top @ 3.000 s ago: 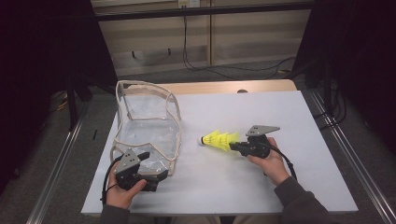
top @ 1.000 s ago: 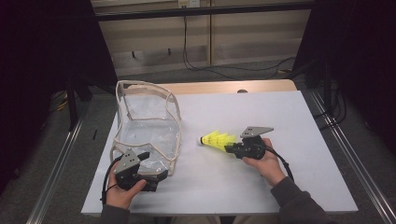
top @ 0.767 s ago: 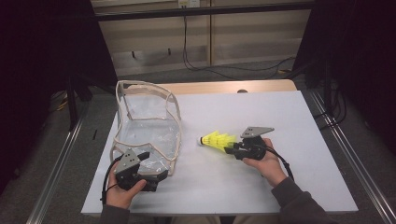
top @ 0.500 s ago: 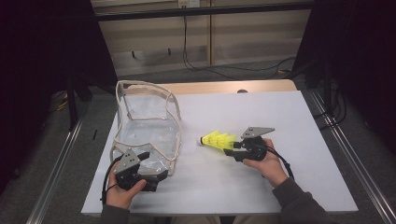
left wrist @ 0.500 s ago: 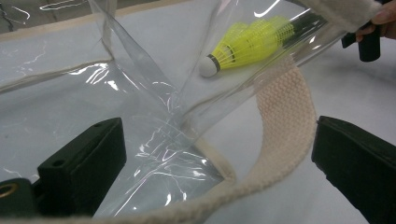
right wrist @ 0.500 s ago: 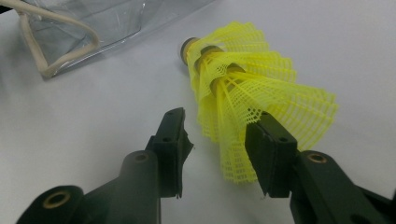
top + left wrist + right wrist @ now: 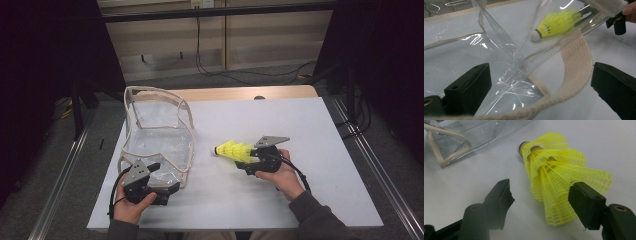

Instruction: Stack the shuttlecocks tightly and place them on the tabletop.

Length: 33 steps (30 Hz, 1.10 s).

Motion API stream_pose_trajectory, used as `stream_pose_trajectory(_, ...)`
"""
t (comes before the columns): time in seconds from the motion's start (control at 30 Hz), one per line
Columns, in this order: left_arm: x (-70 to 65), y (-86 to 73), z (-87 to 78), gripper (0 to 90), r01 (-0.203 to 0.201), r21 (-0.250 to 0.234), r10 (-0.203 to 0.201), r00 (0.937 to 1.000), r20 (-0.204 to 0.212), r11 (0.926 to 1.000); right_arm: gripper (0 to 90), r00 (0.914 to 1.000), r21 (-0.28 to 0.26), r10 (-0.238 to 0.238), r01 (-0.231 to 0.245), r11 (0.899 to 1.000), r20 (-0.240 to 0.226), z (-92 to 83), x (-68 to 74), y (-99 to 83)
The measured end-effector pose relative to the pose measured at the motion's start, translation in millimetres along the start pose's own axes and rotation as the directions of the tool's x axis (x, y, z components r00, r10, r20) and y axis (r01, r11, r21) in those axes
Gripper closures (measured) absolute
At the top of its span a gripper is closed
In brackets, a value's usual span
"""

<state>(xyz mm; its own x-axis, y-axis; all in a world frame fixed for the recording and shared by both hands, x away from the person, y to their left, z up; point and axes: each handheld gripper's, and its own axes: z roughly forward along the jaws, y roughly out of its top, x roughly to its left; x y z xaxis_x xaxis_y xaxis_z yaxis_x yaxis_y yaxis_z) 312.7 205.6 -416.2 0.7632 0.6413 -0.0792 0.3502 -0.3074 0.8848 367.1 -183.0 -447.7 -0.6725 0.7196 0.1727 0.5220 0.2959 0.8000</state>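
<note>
A yellow plastic shuttlecock [image 7: 232, 150] lies on the white table [image 7: 310, 120], white cork pointing left toward a clear plastic bag [image 7: 157, 125] trimmed with cream webbing. My right gripper [image 7: 246, 161] sits behind its skirt. In the right gripper view the shuttlecock [image 7: 559, 177] lies between the jaws of the right gripper [image 7: 541, 191], which have just been opening; the left jaw stands clear of the mesh, the right one at its edge. My left gripper [image 7: 165, 177] is open at the bag's near corner, and the bag [image 7: 499, 50] and its strap [image 7: 576, 62] lie between the wide jaws.
The table's wooden back edge [image 7: 240, 92] and metal side rails [image 7: 370, 165] frame the work area. Cables hang along the back wall. The shuttlecock [image 7: 556, 23] shows through the clear bag wall in the left gripper view.
Since three seconds ago the right hand and shuttlecock have edged slightly left. The left hand and the bag look the same throughout.
</note>
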Motion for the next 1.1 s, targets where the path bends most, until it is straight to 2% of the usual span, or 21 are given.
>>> stream_pose_trajectory(0.27, 0.1, 0.0, 0.0, 3.0, -0.001, 0.000, 0.001, 1.0000, 0.001, 1.0000, 34.9, 0.9996, 0.002, 0.025, -0.025, 1.000, 0.010, 5.8, 1.0, 0.7)
stream_pose_trajectory(0.77, 0.2, 0.1, 0.0, 3.0, 0.000, 0.002, 0.000, 1.0000, 0.001, 1.0000, 45.3, 0.9986, -0.017, 0.045, -0.045, 0.999, 0.028, 16.0, 4.4, 1.7)
stream_pose_trajectory(1.1, 0.5, -0.2, 0.1, 3.0, 0.003, 0.000, -0.003, 1.0000, 0.003, 1.0000, 48.3, 0.9966, -0.035, 0.065, -0.064, 0.997, 0.050, 23.9, 8.5, 3.5)
